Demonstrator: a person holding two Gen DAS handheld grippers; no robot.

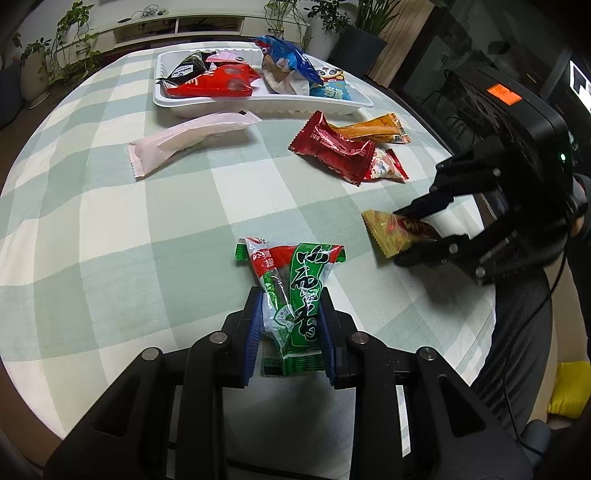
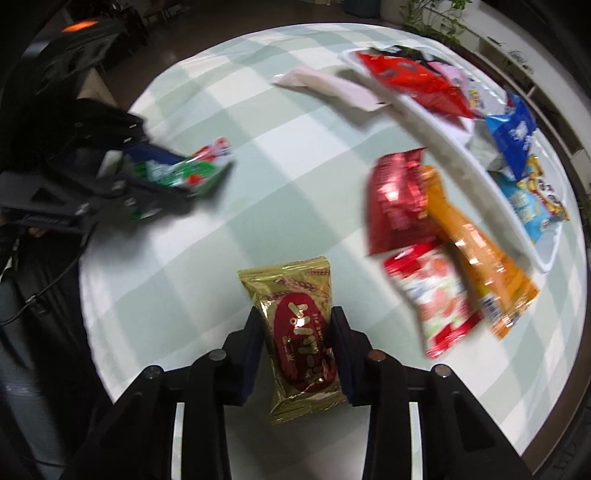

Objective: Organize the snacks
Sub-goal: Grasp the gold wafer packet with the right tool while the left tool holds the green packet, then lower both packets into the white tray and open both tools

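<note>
Jaws grip snacks; white tray [image 1: 258, 105] holds several packets [image 1: 210, 83].

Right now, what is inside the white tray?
The white tray holds a red packet, a blue bag, a black packet and a pink packet; anything beneath them is covered.

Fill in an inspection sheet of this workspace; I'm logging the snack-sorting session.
Surface: green-and-white checked tablecloth.
Job's things: white plastic tray holding several packets; pink packet, dark red packet and orange packet loose beside it.
Clutter: nothing seen.
Grippers: left claw shut on green-and-red packet; right claw shut on gold packet.
Cables: black cable at table edge.
Surroundings: potted plants, white shelf.
</note>
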